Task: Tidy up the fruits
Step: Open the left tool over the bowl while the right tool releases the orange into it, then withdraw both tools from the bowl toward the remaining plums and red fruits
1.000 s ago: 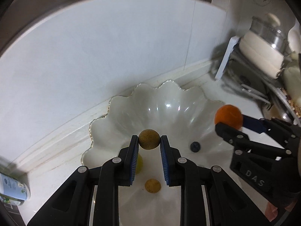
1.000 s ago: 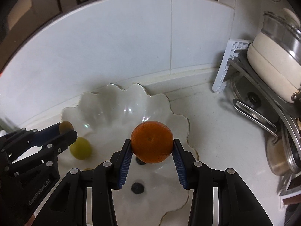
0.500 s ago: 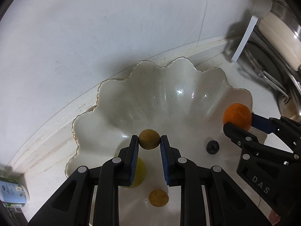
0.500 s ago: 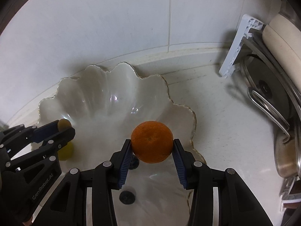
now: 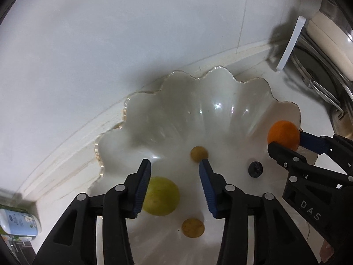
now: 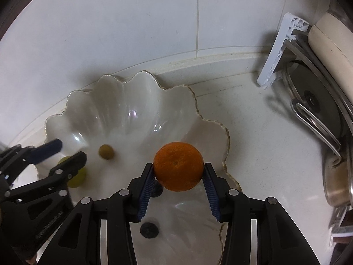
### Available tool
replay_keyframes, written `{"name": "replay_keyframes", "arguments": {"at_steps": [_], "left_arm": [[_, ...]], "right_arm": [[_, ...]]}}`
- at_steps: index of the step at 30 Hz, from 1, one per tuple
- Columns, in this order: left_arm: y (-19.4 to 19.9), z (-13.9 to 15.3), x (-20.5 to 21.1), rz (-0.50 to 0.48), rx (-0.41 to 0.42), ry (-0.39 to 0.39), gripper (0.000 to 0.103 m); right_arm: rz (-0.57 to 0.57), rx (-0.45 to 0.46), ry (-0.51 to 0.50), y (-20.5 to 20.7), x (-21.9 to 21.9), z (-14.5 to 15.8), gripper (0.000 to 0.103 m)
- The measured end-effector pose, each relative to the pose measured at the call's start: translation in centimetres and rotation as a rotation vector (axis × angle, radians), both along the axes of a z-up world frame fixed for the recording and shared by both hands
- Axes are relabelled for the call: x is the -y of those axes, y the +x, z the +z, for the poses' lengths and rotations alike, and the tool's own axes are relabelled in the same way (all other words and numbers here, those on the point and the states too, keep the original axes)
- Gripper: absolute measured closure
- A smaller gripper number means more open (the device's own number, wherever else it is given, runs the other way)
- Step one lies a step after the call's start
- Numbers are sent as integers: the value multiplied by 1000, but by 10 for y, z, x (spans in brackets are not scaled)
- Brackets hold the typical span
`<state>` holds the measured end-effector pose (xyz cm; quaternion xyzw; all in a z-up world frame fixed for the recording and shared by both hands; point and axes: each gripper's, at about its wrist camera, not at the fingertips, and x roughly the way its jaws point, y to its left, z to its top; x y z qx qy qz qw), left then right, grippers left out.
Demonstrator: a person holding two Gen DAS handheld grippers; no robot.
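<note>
White tiled wall, pale countertop, white rack (leaning), pot lid, labelled bottle

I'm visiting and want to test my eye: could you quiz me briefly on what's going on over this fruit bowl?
1. True or false: the orange sits between the right gripper pads, above the scalloped bowl.
2. The left gripper is: A) clamped on a brown fruit, B) opening with nothing between its fingers, C) out of sight.
3. Fill in: the large fruit lying in the bowl by the left gripper's finger is coloured ____.

Key
1. True.
2. B; the small brown fruit lies free in the bowl.
3. Yellow-green, the round fruit.
</note>
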<state>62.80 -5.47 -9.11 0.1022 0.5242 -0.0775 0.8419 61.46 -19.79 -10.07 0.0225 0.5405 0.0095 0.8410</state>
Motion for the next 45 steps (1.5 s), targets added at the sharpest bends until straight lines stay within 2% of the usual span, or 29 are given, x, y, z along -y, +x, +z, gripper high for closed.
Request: {"name": "replay_keyframes", "arguments": {"at_steps": [3,10,21,26,31,45], "left_arm": [[-5,6,-4,7,26,10,53],[-18,28,-12,30,67,-28,53],[-72,78,-30,23,187,-75,53],[-96,92,-36,12,219,-121,53],[-118,104,-40,-1,258,-138,53],[-184,121,-48,-31,333,-191,50]], "right_arm": [[-2,24,-15,-6,-2,9,48],[12,74,-6,-21,-8,32,48],[-14,167,44,-66,-7,72,48],[-13,230,19,-94,-7,90,48],[-17,308,-27,-126,-10,110,48],[-38,418,-48,-199,-19,138,48]]}}
